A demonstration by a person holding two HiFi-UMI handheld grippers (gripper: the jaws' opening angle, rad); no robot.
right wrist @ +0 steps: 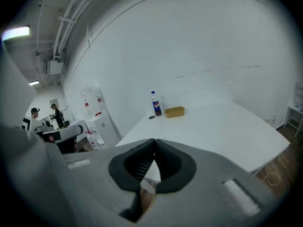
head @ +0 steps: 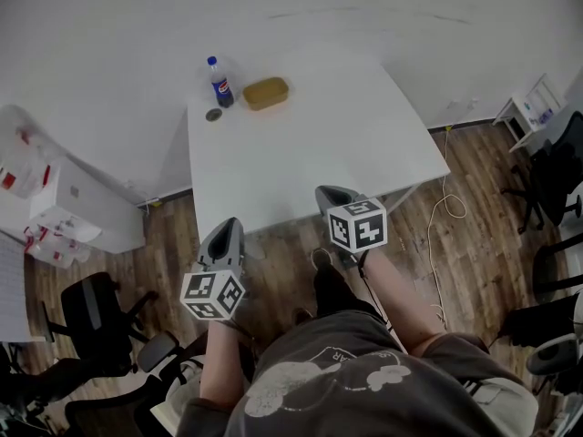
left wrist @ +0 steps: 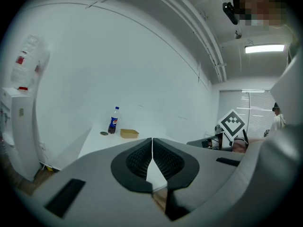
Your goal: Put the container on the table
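Both claws are clenched with nothing between them: the left gripper (left wrist: 152, 151) shows its jaws meeting along one line, and the right gripper (right wrist: 154, 151) shows the same. From my head view, the left gripper (head: 226, 230) hangs over the wood floor short of the table's near edge. The right gripper (head: 330, 194) has its tip just at that near edge.

Working down in size, the white table (head: 310, 144) is bare over most of its top. The container (head: 265, 93), a shallow tan tray, already lies on it, close to the far edge and towards the far left corner. Its long axis runs roughly along that far edge, so it lies crosswise to any reach I make from here. Just beside it, nearer the corner, a cola bottle (head: 219, 82) stands upright. A small dark disc (head: 213, 115) lies on the near side of the bottle.

The container lies well apart from both claws, straight across the table and a little left of the middle. I judge the right claw somewhat nearer, as it is already at the table. The left claw is better lined up sideways. Either one must first open, then cross nearly the whole table top.
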